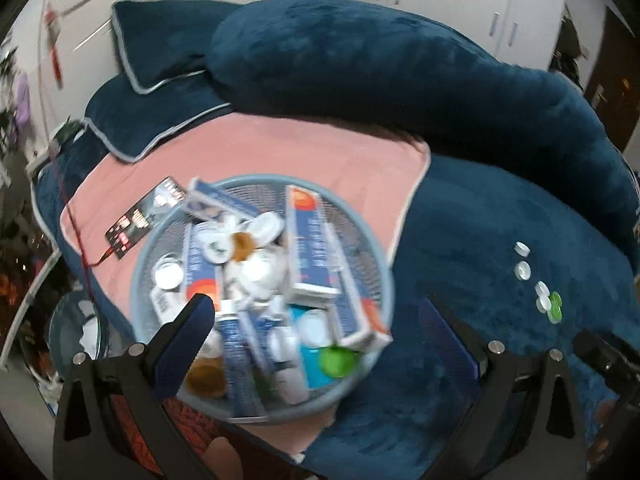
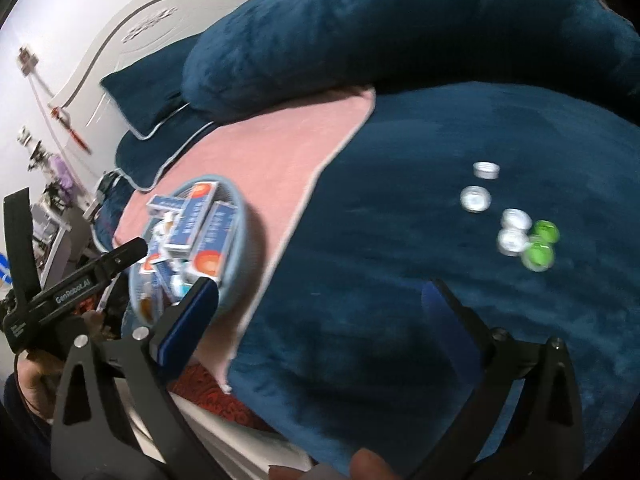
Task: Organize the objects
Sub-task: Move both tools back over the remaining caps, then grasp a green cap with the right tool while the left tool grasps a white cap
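- Nearest the lens, the right gripper (image 2: 320,308) stands with its fingers spread wide and nothing between them, over bare blue plush well short of the caps.
- The left gripper (image 1: 324,320) is likewise wide and empty; its left blue-padded finger (image 1: 188,336) overlaps the near rim of the basket (image 1: 176,216), though whether it touches cannot be told through the blur.
- The basket is round, pale blue wire mesh, set on the pink towel (image 1: 304,152) near the bed's front edge. It is heaped with long cardboard boxes (image 1: 312,248), white caps and jars and a green lid (image 1: 338,362).
- I judge the boxes light and stiff, easily crushed at the corners; grip them across the narrow faces. The mesh rim is rigid and offers a firm pinch.
- Farther out on the blue blanket (image 2: 400,208), toward the bed's right side, lies a loose row of bottle caps (image 2: 476,199): four white, two green (image 2: 546,232). They are small, hard and smooth, and probably slippery; pinch them across the ribbed rim, as the soft pile may let them tilt.
- Beyond, a long plush bolster (image 1: 380,60) and piped pillows (image 1: 156,36) lie against the headboard.
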A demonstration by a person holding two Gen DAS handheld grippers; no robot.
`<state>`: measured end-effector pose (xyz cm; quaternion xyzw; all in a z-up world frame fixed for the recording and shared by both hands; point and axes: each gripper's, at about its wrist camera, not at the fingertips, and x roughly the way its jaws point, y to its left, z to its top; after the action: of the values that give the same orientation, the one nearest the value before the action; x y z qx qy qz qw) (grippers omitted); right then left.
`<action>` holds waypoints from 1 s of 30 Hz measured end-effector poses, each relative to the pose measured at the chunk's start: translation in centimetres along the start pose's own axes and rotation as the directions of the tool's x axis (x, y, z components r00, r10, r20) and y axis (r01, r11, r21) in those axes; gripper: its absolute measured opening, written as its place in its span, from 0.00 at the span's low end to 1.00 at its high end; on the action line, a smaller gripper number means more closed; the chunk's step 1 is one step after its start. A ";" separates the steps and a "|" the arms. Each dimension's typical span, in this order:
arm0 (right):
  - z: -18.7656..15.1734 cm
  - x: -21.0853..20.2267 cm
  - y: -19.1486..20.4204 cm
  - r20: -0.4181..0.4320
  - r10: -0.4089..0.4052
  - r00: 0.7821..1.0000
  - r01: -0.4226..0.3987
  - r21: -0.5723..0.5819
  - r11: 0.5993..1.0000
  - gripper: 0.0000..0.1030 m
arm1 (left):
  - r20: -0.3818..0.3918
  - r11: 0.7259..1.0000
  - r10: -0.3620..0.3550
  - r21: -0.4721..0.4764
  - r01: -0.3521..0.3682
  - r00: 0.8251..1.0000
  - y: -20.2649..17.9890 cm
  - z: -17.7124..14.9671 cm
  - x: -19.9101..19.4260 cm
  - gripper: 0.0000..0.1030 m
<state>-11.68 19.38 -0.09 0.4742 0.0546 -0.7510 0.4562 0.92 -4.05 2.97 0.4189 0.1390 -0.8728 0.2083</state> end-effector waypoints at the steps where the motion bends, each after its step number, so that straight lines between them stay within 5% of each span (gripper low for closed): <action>1: -0.1 -0.4 -0.9 0.003 -0.010 1.000 0.010 0.008 1.000 1.00 | 0.009 1.000 -0.012 0.007 0.012 1.000 -0.8 -0.1 -0.1 0.99; 9: -0.3 -3.6 -8.3 0.039 -0.097 0.994 0.095 0.059 0.994 1.00 | 0.167 0.993 -0.073 0.100 0.057 0.983 -7.3 -0.4 -2.7 0.99; 17: -0.3 -5.4 -15.2 0.054 -0.198 0.979 0.188 0.141 0.972 1.00 | 0.038 0.954 -0.241 0.193 0.230 0.970 -14.1 -0.3 0.8 0.99; 24: -0.9 -3.3 -19.5 -0.004 -0.233 0.973 0.229 0.207 0.951 1.00 | -0.062 0.926 -0.225 0.298 0.233 0.972 -19.6 -1.7 5.3 1.00; 30: -0.9 -0.1 -21.0 -0.067 -0.225 0.972 0.234 0.219 0.947 1.00 | -0.213 0.934 -0.162 0.282 0.219 0.964 -20.6 -3.4 9.8 1.00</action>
<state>-26.51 32.09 -7.85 0.5285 0.0334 -0.7904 0.3078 -12.15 12.96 -5.42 0.5100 0.0624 -0.8569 0.0418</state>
